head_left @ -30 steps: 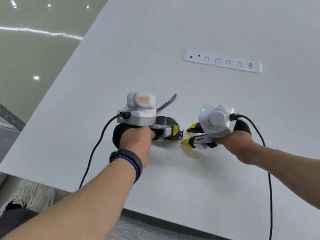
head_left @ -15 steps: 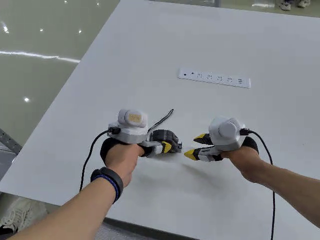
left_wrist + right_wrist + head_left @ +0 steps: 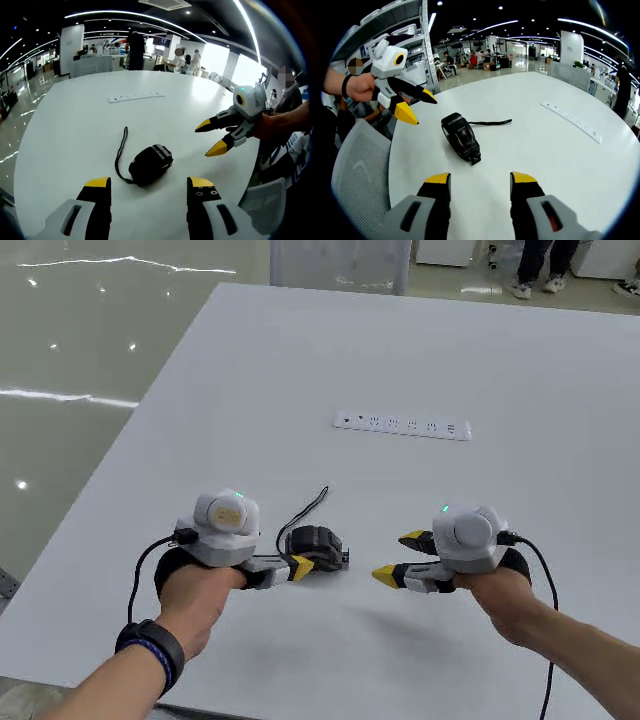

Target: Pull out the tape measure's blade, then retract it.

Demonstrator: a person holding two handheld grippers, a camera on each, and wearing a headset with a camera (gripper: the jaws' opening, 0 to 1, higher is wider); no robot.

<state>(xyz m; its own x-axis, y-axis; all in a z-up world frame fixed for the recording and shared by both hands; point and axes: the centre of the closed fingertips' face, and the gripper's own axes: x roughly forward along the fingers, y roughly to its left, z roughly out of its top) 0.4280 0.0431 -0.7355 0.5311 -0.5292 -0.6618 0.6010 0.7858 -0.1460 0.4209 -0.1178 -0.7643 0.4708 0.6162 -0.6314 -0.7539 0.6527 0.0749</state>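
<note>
1. Black and rounded, the tape measure [image 3: 316,543] lies on the white counter [image 3: 300,390] near the person, between the two grippers and closer to the left one.
2. Its blade is wound in, with just a small end tab showing at the case's right side in the head view.
3. A thin black strap [image 3: 305,510] trails from the case toward the far side of the counter.
4. The left gripper [image 3: 296,568] has its yellow-tipped jaws spread wide and grips nothing. In the left gripper view the tape measure [image 3: 150,164] sits just ahead of the jaw tips, not between them.
5. The right gripper [image 3: 398,557] points left at the case from a short way off, its jaws also wide apart and empty.
6. In the right gripper view the tape measure [image 3: 461,136] lies ahead of the jaws, with the left gripper [image 3: 421,110] beyond it to the left.
7. A white power strip [image 3: 402,425] lies farther back on the counter, well apart from the case.
</note>
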